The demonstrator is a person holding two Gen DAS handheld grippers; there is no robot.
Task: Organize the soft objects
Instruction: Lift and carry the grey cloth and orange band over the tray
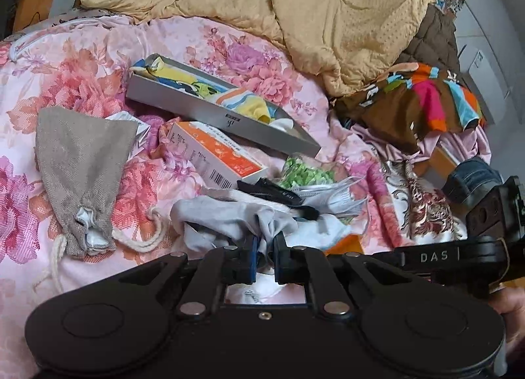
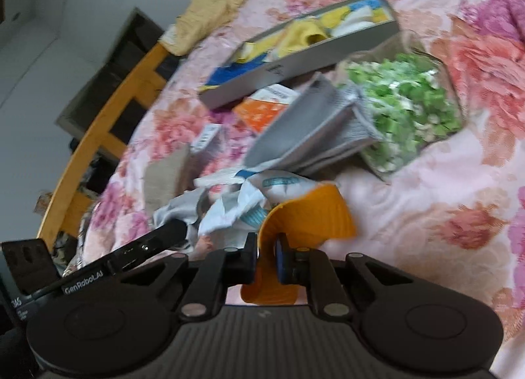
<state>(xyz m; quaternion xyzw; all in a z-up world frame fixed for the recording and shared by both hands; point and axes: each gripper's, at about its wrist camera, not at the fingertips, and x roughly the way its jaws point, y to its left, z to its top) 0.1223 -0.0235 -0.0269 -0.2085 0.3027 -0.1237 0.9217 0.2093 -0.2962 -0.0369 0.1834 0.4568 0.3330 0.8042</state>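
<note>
My left gripper (image 1: 265, 256) is shut on a crumpled pale grey-white cloth (image 1: 226, 218) on the floral bed sheet (image 1: 65, 64). My right gripper (image 2: 266, 259) is shut on an orange and white soft item (image 2: 308, 215) and holds its orange part bent upward. The left gripper's arm (image 2: 147, 244) enters the right wrist view from the left, and the same grey cloth (image 2: 177, 205) shows there. A long grey box (image 1: 213, 106) filled with yellow, blue and white socks lies in the middle of the bed; it also shows in the right wrist view (image 2: 295, 54).
A beige drawstring pouch (image 1: 78, 169) lies left. An orange and white carton (image 1: 216, 156), a green patterned bag (image 2: 407, 106), grey folded socks (image 2: 315, 129) and a black item (image 1: 272, 192) surround the cloth. A tan quilt (image 1: 295, 8), colourful clothes (image 1: 426, 96) and a wooden bed rail (image 2: 108, 136) border the area.
</note>
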